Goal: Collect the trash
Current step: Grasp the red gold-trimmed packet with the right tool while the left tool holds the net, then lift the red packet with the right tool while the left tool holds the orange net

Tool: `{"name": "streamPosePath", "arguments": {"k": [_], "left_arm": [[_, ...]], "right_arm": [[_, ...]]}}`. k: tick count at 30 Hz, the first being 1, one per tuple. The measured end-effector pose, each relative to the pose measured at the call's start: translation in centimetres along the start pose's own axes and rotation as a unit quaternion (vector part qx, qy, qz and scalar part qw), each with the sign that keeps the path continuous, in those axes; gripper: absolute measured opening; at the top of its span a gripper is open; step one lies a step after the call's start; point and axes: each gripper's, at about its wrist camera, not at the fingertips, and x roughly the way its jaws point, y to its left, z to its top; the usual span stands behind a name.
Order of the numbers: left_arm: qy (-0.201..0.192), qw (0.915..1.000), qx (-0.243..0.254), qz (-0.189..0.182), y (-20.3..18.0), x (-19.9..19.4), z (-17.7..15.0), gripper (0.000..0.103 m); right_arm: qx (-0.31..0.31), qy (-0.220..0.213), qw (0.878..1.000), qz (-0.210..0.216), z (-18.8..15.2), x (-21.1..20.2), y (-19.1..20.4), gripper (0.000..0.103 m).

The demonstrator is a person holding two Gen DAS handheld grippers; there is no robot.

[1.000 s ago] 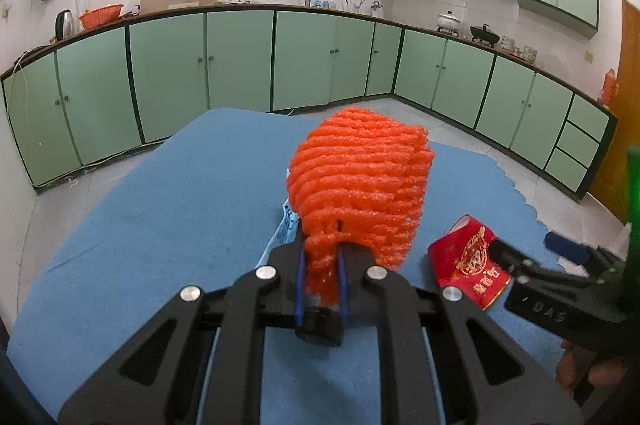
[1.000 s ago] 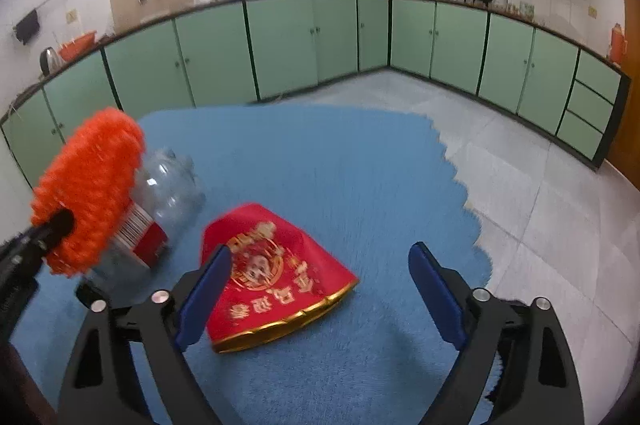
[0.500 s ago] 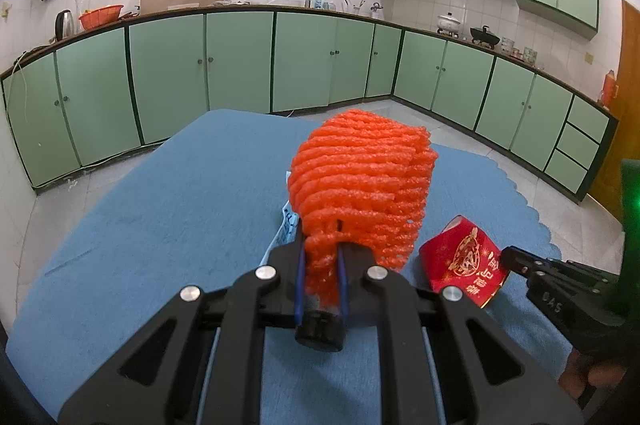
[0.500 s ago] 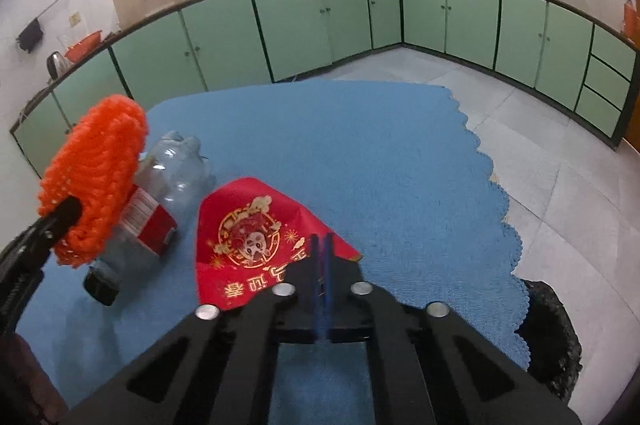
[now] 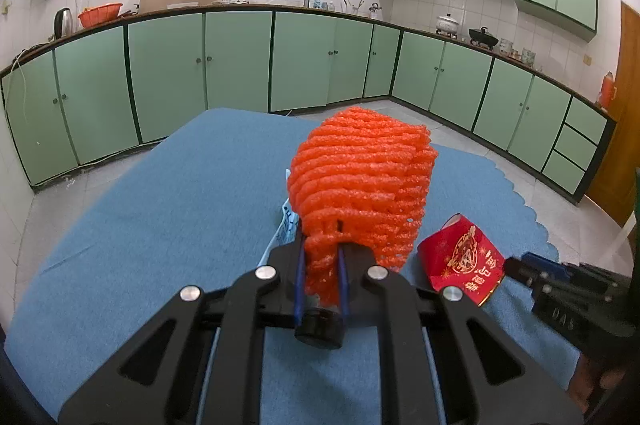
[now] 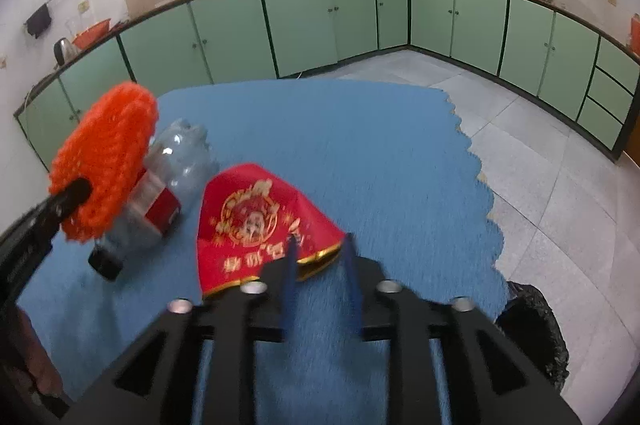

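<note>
My left gripper (image 5: 320, 257) is shut on the lower end of an orange foam net (image 5: 360, 181), which it holds upright above the blue cloth. Under the net lies a clear plastic bottle (image 6: 176, 165) with a red label and a black cap (image 6: 104, 263). A red packet with gold print (image 6: 256, 217) lies flat to the right of the bottle. My right gripper (image 6: 320, 245) is at the packet's near gold edge, and its jaws are opening. The packet's corner lies between the blue pads, which do not press on it.
A blue cloth (image 6: 320, 129) with a scalloped edge covers the table. A black trash bag (image 6: 532, 329) stands on the tiled floor past the table's right edge. Green kitchen cabinets (image 5: 240, 61) run along the far walls. A person's hand (image 6: 36, 365) shows at the lower left.
The right gripper's jaws went from wide apart to shut at the red packet's near edge, and now stand partly apart again. The left gripper and the orange net have kept still.
</note>
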Motion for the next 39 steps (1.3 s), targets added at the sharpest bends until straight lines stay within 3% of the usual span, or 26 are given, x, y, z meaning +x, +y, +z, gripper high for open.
{"name": "streamPosePath", "arguments": {"k": [1,5,9,14,16,20,21,22,25,39], "left_arm": [[0.000,1.0000,0.000,0.000,0.0,0.0,0.0,0.012],[0.000,1.0000,0.000,0.000,0.0,0.0,0.0,0.012],[0.000,1.0000,-0.001,0.000,0.0,0.0,0.1,0.011],[0.000,1.0000,0.001,0.000,0.2,0.1,0.1,0.012],[0.000,1.0000,0.000,0.001,0.2,0.1,0.2,0.012],[0.000,1.0000,-0.002,0.002,0.3,0.2,0.2,0.012],[0.000,1.0000,-0.003,0.002,0.3,0.2,0.2,0.012],[0.000,1.0000,-0.002,0.002,0.3,0.2,0.2,0.012],[0.000,1.0000,-0.002,0.002,0.4,0.2,0.2,0.012],[-0.003,0.9999,-0.004,-0.009,0.5,-0.4,0.5,0.012]], "right_arm": [[0.001,-0.001,1.000,-0.002,-0.3,0.0,-0.4,0.045],[0.026,0.003,1.000,-0.001,-0.2,0.4,-1.5,0.047],[0.020,0.011,1.000,0.016,0.8,1.2,-1.4,0.070],[0.007,0.041,0.999,0.028,1.2,3.2,-0.6,0.070],[0.001,0.050,0.998,0.033,1.0,3.7,-0.2,0.061],[-0.015,0.044,0.999,0.023,0.8,3.7,0.6,0.054],[-0.017,0.043,0.999,0.021,0.7,3.6,0.7,0.047],[-0.018,0.042,0.999,0.022,0.6,3.6,0.8,0.031],[-0.020,0.038,0.999,0.024,0.3,3.3,0.9,0.021],[-0.038,-0.031,0.998,0.039,1.6,-2.1,1.8,0.008]]}}
